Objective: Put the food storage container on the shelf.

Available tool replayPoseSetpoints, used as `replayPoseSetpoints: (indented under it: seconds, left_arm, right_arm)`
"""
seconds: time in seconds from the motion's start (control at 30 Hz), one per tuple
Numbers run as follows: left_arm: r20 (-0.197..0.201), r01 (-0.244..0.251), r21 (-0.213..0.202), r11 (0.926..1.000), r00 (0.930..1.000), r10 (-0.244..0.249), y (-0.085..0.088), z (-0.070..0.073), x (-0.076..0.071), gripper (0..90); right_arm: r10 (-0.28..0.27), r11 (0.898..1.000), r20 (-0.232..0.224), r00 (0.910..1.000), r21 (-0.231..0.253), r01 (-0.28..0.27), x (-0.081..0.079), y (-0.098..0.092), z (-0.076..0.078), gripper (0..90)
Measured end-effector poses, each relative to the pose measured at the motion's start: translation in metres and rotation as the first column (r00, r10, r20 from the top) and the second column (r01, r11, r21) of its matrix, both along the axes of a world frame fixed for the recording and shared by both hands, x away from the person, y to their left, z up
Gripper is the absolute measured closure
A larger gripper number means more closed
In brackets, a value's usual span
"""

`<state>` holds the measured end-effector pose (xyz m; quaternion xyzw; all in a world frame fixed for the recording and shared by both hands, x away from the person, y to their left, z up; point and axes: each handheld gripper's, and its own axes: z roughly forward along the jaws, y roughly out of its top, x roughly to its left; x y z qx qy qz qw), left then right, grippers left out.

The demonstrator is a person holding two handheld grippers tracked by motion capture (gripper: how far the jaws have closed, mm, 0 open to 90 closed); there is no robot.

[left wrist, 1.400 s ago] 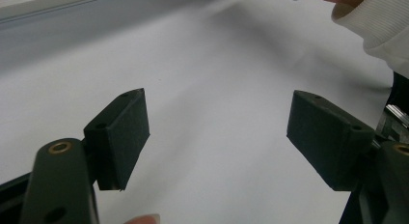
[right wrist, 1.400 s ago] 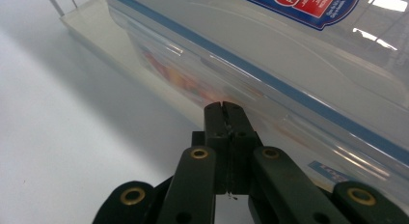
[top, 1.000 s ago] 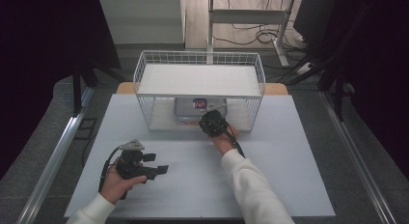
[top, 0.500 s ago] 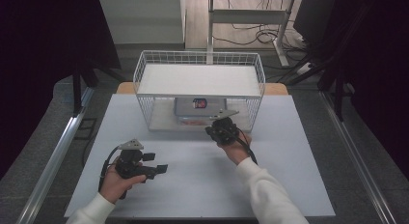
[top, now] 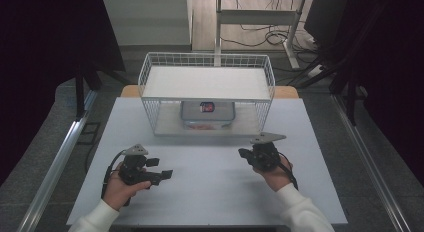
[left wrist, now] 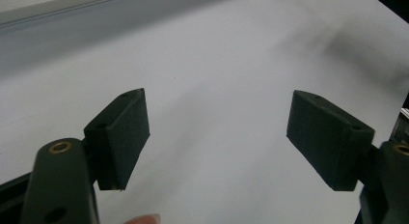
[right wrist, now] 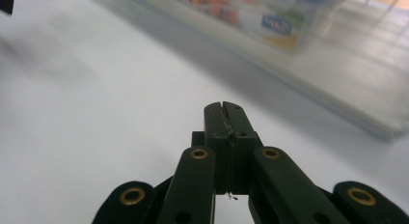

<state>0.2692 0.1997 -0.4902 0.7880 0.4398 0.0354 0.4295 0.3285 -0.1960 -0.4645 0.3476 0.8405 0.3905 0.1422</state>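
Observation:
A white wire rack (top: pixel 150 87) with a flat white top stands at the back of the white table (top: pixel 210 197). Under its shelf sits a clear plastic box (top: pixel 207 112) with a red-and-dark label; it looms blurred in the right gripper view as the box (right wrist: pixel 260 14). My right gripper (top: pixel 244 153) is held over the table in front of the rack's right end, its jaws shut with nothing between them (right wrist: pixel 224 109). My left gripper (top: pixel 161 167) rests at the front left, pointing right. Its jaws are open and empty over bare table (left wrist: pixel 219 118).
Metal rails run along both sides of the table, with dark floor beyond them. A desk frame and cables stand behind the rack. The tabletop between the two grippers is bare white.
My right gripper has drawn back from the rack's front towards the person and to the right, jaws still shut. The left gripper has not moved.

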Motion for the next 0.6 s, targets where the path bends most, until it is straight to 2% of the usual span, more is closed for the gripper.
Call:
replayPoseSetpoints:
  seconds: [0.13, 0.23, 0.4, 0.43, 0.47, 0.53, 0.6]
  left_arm:
    - [0.003, -0.008, 0.003, 1.0000, 1.0000, 0.008, 0.000, 0.000, 0.000, 22.9]
    - [0.007, -0.011, 0.007, 0.9999, 0.9999, 0.011, 0.000, -0.001, 0.001, 22.9]
    - [0.009, -0.015, 0.015, 0.9998, 0.9998, 0.015, 0.000, -0.001, 0.001, 22.8]
    - [0.011, -0.015, 0.018, 0.9997, 0.9998, 0.015, 0.000, -0.001, 0.001, 22.8]
    - [0.012, -0.016, 0.019, 0.9997, 0.9998, 0.016, 0.001, -0.001, 0.001, 22.8]
    - [0.012, -0.021, 0.016, 0.9997, 0.9997, 0.020, 0.001, -0.001, 0.001, 22.8]
    - [0.015, -0.022, 0.020, 0.9996, 0.9996, 0.022, 0.002, -0.001, 0.001, 22.8]
  right_arm:
    - [-0.014, 1.000, -0.019, 0.9997, 0.004, 0.014, -0.012, -0.019, -0.004, 88.7]
    - [-0.024, 0.999, -0.036, 0.9991, 0.026, 0.025, -0.017, -0.029, -0.006, 88.3]
    - [-0.030, 0.998, -0.042, 0.9987, 0.045, 0.032, -0.019, -0.035, -0.006, 83.8]
    - [-0.027, 0.998, -0.041, 0.9988, 0.049, 0.029, -0.018, -0.035, -0.006, 79.3]
    - [-0.025, 0.998, -0.038, 0.9990, 0.054, 0.027, -0.018, -0.034, -0.006, 70.8]
    - [-0.055, 0.997, -0.015, 0.9983, 0.054, 0.056, -0.018, -0.033, -0.006, 51.4]
    - [-0.064, 0.995, -0.013, 0.9979, 0.072, 0.065, -0.017, -0.033, -0.005, 40.6]
